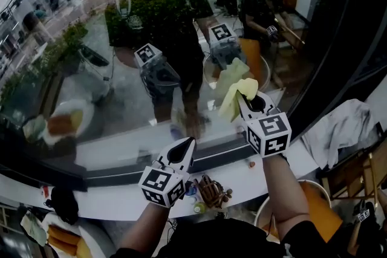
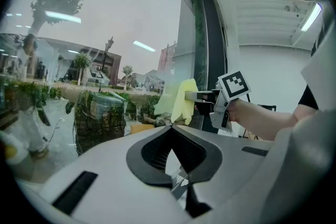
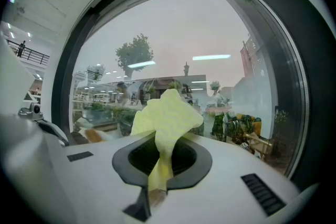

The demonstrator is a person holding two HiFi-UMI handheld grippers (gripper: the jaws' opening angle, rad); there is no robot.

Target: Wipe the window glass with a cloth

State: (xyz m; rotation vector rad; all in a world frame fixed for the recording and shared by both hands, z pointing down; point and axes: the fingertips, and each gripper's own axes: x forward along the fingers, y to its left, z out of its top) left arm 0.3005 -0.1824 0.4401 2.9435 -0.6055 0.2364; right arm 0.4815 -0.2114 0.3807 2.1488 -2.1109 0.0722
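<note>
My right gripper (image 1: 249, 95) is shut on a yellow cloth (image 1: 237, 95), held up against the window glass (image 1: 121, 69). In the right gripper view the yellow cloth (image 3: 164, 118) bunches out of the closed jaws toward the window glass (image 3: 173, 34). My left gripper (image 1: 188, 142) sits lower and to the left, near the bottom of the pane, shut with nothing between its jaws. The left gripper view shows the right gripper (image 2: 189, 96) with the cloth (image 2: 176, 97) pressed at the glass (image 2: 105, 18).
A white sill (image 1: 242, 172) runs below the pane, with small objects (image 1: 213, 190) on it. The dark window frame (image 1: 344, 39) rises at the right. A white cloth pile (image 1: 338, 130) lies on a chair at the right. Reflections of both grippers show in the glass.
</note>
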